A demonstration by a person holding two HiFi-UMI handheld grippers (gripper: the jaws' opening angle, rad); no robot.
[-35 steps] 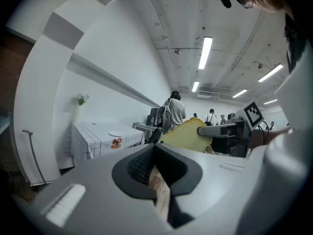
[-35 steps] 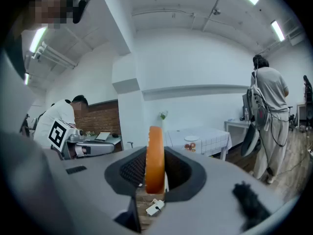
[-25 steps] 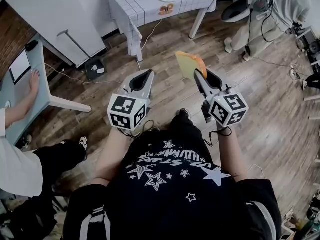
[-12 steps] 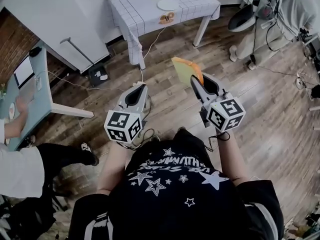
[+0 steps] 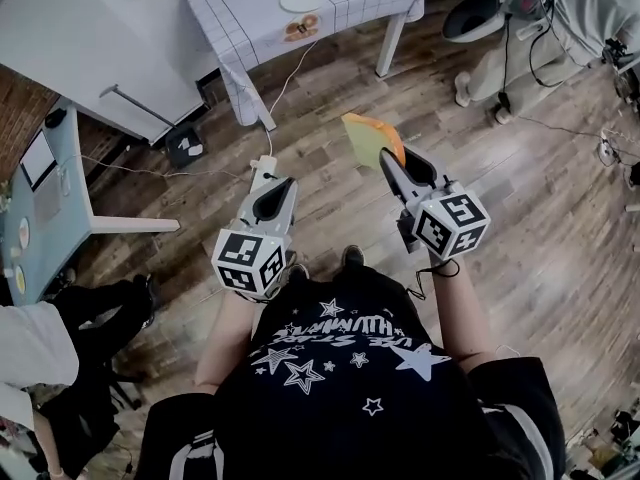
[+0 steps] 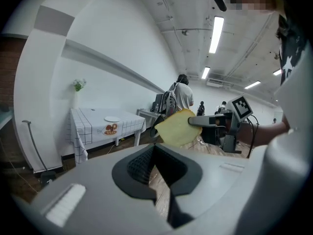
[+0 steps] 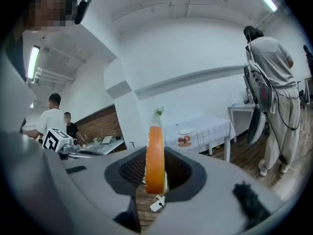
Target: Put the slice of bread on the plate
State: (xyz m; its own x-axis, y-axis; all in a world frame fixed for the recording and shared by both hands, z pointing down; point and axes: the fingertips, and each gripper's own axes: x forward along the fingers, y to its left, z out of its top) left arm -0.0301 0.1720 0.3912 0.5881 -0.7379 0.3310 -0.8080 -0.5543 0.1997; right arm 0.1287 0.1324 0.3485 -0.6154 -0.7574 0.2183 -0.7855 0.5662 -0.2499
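My right gripper is shut on a slice of bread, yellow with an orange-brown crust, held on edge above the wooden floor. In the right gripper view the bread stands edge-on between the jaws. My left gripper is beside it, lower in the head view, shut on nothing. From the left gripper view the bread shows flat-on in the right gripper. The white plate lies on a table with a white checked cloth, far ahead of both grippers.
An orange printed patch is on the cloth by the plate. A power strip and cables lie on the floor ahead. A blue desk stands left with a seated person. Another person stands right, near a side table.
The white table has slid left in the head view. My left gripper sits lower in the frame. The arm on the blue desk is gone. The bread stays in my right gripper.
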